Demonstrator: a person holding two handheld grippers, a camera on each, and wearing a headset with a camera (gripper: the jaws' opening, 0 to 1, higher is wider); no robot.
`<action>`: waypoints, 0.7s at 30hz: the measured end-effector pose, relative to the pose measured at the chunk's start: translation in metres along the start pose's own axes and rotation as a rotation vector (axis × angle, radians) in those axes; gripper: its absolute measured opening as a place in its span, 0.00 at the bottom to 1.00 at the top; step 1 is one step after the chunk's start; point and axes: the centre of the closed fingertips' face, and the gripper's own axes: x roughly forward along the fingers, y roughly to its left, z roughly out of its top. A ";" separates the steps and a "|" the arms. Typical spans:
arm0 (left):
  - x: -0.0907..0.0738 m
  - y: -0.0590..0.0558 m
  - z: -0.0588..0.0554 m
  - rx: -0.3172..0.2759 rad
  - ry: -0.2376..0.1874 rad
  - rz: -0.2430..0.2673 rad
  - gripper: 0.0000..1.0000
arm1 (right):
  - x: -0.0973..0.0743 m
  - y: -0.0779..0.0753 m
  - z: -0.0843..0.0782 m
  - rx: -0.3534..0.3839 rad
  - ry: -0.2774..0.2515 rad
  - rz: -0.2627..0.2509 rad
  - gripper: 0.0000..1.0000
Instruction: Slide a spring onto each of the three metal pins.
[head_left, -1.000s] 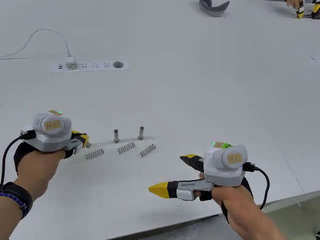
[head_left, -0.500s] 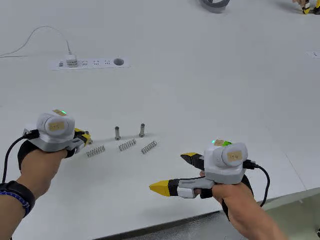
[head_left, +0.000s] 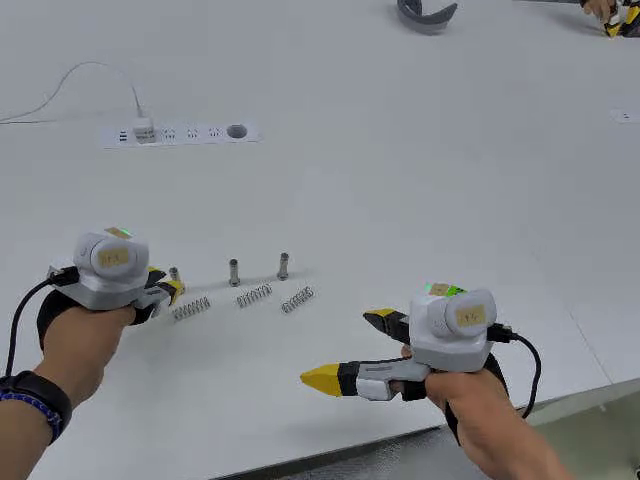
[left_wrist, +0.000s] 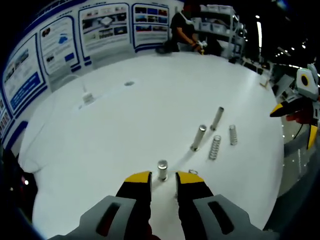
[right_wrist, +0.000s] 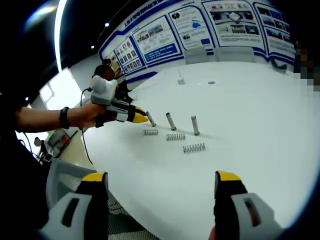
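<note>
Three pins are standing upright in a row on the white bench (head_left: 420, 200): left pin (left_wrist: 162, 169), middle pin (head_left: 234, 271), right pin (head_left: 283, 265). None is carrying a spring. The left spring (head_left: 190, 308), middle spring (head_left: 254, 295) and right spring (head_left: 296, 299) are lying flat just in front of the row, one near each pin but apart from it, presumably laid out for pairing. The left gripper (left_wrist: 164, 176) is hovering low at the left pin. Its jaws are parted by a narrow gap and the pin is standing at the mouth of that gap with clearance on both sides, so nothing is being gripped. Judgement: the jaws are being lined up on this pin to steady it, or on the left spring lying just beside the tips. The right gripper (head_left: 350, 348) is being held well apart from the row, jaws spread wide and empty, aimed toward the springs. It is likely being kept ready to fetch one. Judgement: the task is at its start, and the first grasp is being approached.
</note>
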 end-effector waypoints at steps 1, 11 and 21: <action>-0.001 0.000 -0.001 -0.006 0.000 -0.002 0.21 | 0.000 0.000 0.000 0.000 -0.001 0.001 0.89; -0.010 0.000 -0.012 -0.043 0.009 0.003 0.28 | 0.001 0.005 -0.001 -0.004 -0.002 0.008 0.89; -0.023 0.002 -0.025 -0.088 0.013 0.009 0.33 | 0.001 0.008 0.000 -0.011 -0.006 0.012 0.89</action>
